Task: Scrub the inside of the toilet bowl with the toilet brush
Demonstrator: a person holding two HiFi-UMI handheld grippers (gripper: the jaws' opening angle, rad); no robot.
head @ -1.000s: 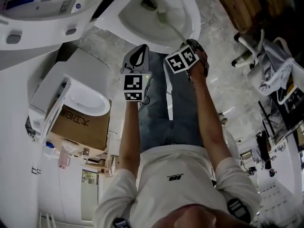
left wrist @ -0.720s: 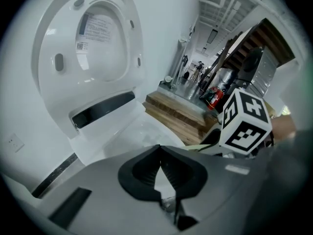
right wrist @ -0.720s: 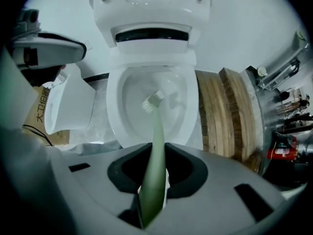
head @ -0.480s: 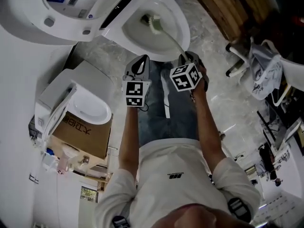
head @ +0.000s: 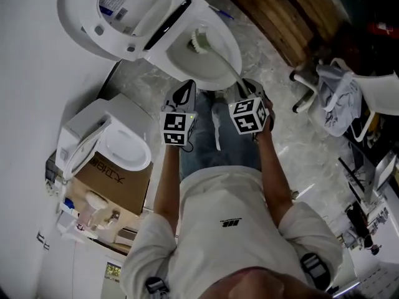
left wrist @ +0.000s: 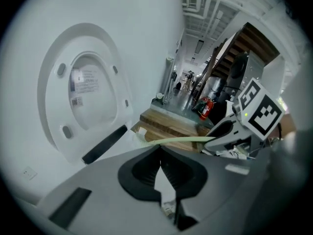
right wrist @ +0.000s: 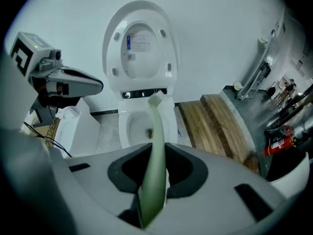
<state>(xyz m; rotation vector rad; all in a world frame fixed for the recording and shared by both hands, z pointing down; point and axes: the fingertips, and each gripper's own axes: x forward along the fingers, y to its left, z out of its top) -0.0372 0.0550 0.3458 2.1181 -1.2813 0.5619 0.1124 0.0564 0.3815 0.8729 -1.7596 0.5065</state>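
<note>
Nearby, another toilet (head: 109, 139) and cardboard box (head: 111, 182) stand beside the toilet bowl (head: 192, 64).

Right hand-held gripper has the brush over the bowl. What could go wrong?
1. The right hand-held gripper pinches the toilet brush near the end of its handle; scrubbing pressure may twist it in the jaws.
2. The bristles sit high near the back of the bowl; a stroke could splash out or hit the raised seat.

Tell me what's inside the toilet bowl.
The toilet brush, clamped in the right gripper, has its white head at the far end of the toilet bowl. A dark spot, likely the drain, shows at the bottom. The near inner wall is hidden behind that gripper.
</note>
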